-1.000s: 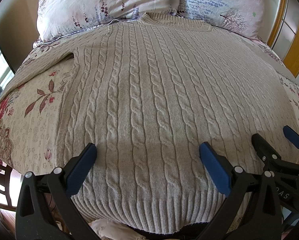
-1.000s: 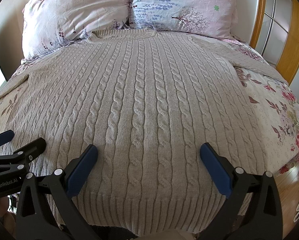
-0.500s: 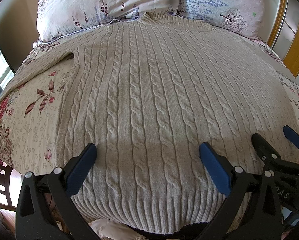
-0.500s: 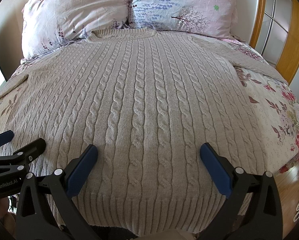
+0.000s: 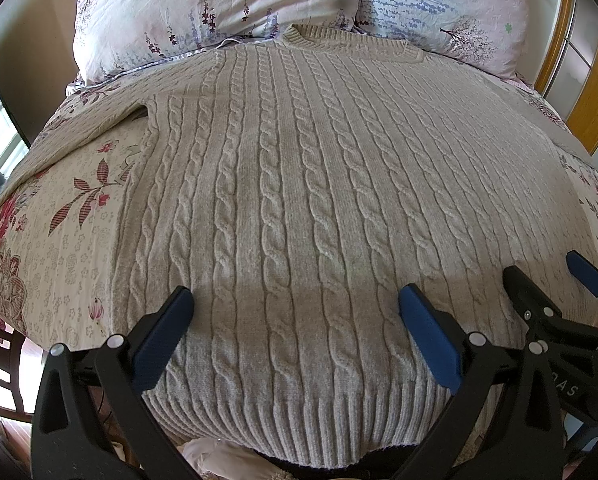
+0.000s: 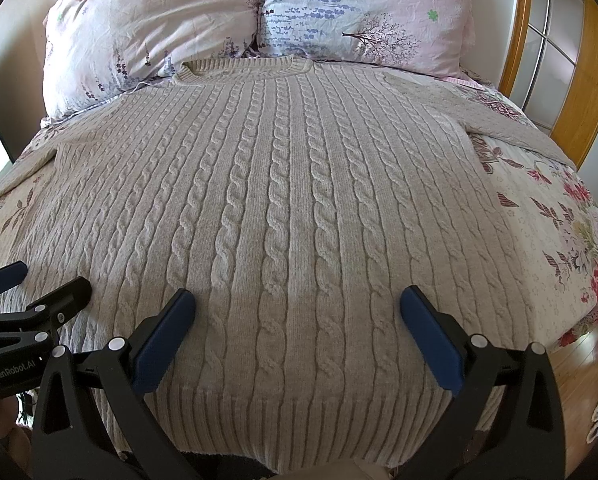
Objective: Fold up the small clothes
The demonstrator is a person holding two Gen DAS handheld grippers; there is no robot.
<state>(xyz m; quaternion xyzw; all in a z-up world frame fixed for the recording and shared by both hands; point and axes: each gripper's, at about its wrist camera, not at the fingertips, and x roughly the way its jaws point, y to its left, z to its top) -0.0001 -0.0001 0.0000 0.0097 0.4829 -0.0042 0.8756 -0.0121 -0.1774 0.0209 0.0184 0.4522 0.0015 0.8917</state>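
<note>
A beige cable-knit sweater [image 5: 299,200] lies flat, front up, on the floral bed [image 5: 59,240], its collar at 12 o'clock touching two pillows [image 6: 159,32]. The left gripper [image 5: 295,336] and the right gripper [image 6: 299,332] both hover wide apart above the hem at 6 o'clock, holding nothing.

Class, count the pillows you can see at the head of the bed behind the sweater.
2. One pillow lies at the left behind the sweater collar; the other pillow lies at the right, beside it. Any further ones would be hidden.
</note>
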